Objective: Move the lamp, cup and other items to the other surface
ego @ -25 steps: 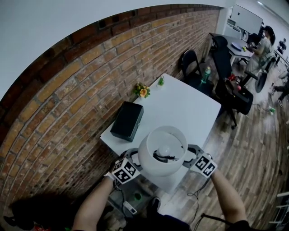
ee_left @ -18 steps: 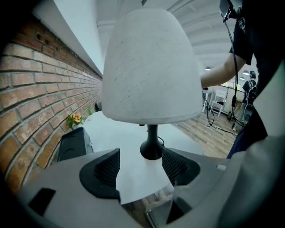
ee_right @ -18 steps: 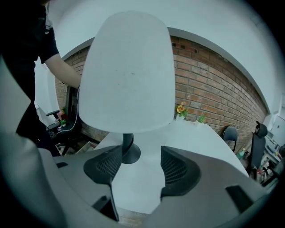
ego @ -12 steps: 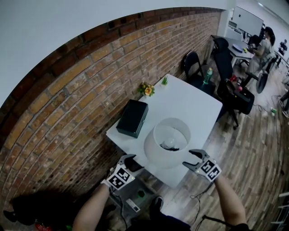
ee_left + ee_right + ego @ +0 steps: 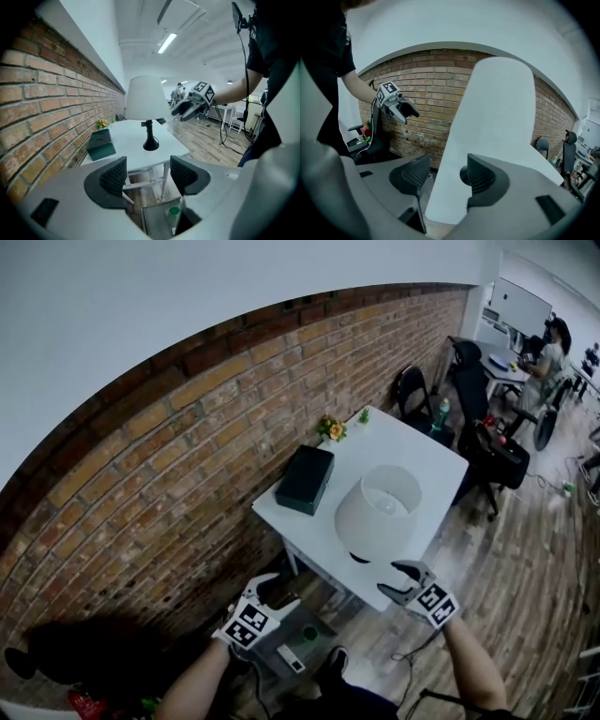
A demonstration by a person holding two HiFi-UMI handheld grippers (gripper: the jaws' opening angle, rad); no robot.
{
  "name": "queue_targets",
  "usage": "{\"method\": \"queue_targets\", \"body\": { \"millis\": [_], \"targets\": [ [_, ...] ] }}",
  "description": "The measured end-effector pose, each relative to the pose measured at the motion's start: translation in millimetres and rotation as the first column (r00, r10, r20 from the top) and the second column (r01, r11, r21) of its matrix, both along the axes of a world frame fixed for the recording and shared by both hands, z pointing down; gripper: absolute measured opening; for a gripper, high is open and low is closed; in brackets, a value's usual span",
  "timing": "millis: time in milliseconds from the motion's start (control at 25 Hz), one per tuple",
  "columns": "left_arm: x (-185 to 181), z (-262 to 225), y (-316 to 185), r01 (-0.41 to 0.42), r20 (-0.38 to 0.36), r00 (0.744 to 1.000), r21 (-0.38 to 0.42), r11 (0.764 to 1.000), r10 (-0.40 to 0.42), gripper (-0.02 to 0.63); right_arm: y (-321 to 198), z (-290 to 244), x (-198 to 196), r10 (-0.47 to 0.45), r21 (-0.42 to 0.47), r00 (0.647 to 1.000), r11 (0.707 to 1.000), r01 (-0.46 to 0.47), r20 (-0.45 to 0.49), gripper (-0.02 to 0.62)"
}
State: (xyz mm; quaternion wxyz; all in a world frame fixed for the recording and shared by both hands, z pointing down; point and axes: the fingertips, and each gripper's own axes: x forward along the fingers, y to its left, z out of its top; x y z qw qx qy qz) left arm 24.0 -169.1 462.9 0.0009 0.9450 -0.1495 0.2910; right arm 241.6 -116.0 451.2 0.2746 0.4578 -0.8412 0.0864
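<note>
Backing off the lamp [image 5: 378, 512], which now stands free on the white table [image 5: 417, 448], the left gripper [image 5: 270, 587] gapes empty and the right gripper [image 5: 396, 577] is closing its jaws on nothing; the lamp looks delivered.

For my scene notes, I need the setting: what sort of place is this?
Probably an office or shared workroom: a brick wall, black office chairs by a white table, and a person working at a desk farther back.

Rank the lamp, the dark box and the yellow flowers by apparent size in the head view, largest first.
1. lamp
2. dark box
3. yellow flowers, which are farthest from the camera, so their true size is unsure
</note>
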Motion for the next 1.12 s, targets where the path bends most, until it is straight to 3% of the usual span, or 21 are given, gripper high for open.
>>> {"method": "queue_targets", "body": {
  "millis": [360, 640, 840, 1120],
  "targets": [
    [-109.9, -67.9, 68.6, 0.116, -0.164, 0.981, 0.047, 0.992, -0.107, 0.243, 45.0, -49.3, -133.4, -0.011, 0.084, 1.0, 0.996, 0.012, -0.016, 0.209],
    [-195.7, -67.3, 115.5, 0.328, -0.247, 0.916, 0.015, 0.944, -0.315, 0.216, 83.5, -58.5, -201.9, 0.096, 0.15, 0.995, 0.984, -0.095, -0.001, 0.199],
    [-237.7, -32.1, 151.7, 0.387, -0.237, 0.891, -0.055, 0.92, -0.388, 0.216, 110.1, -26.6, -237.0, 0.108, 0.112, 0.993, 0.988, -0.103, -0.041, 0.196],
    [-268.2, 32.0, 179.1, 0.526, -0.142, 0.828, -0.137, 0.84, -0.542, 0.216, 110.9, 60.8, -252.3, 0.115, -0.024, 0.993, 0.993, -0.115, 0.018, 0.19]
  ]
}}
